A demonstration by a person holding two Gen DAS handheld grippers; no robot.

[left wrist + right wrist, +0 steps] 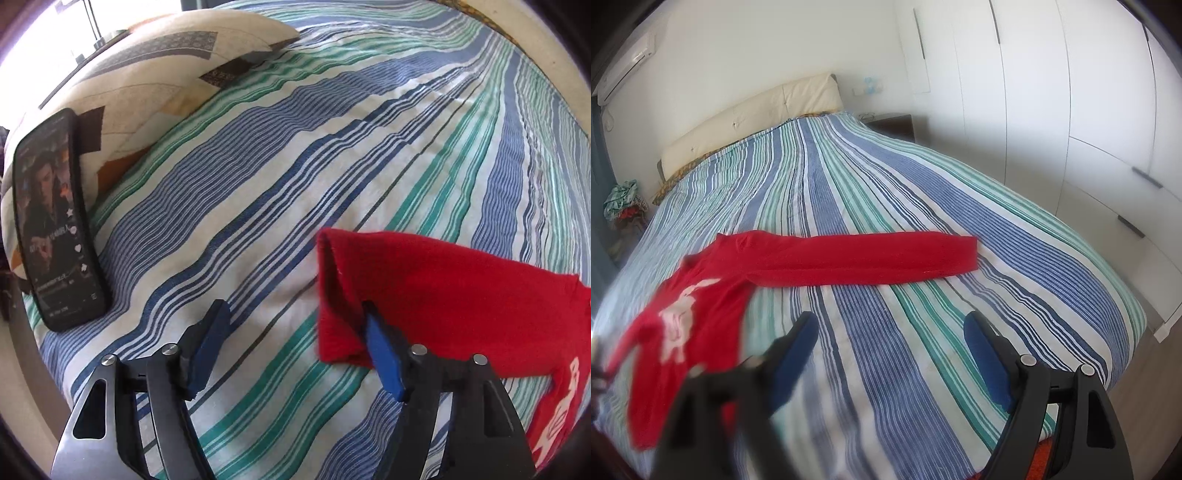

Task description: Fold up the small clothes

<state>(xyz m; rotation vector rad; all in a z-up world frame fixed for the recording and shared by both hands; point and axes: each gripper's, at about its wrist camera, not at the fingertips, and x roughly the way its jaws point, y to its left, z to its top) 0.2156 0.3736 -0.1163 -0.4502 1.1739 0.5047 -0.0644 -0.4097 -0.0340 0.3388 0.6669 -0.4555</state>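
My left fingers (291,347) gape beside the red shirt (443,295) cuff; right fingers (890,354) gape empty. Next, fold each sleeve squarely across the bed (886,177).

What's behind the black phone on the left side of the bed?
The black phone leans on a cream patchwork-print pillow, its base on the striped bedspread. The pillow's part directly behind it is covered.

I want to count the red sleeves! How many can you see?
2. One sleeve lies stretched flat across the striped bed. The other sleeve lies by the left gripper's fingers. No more show.
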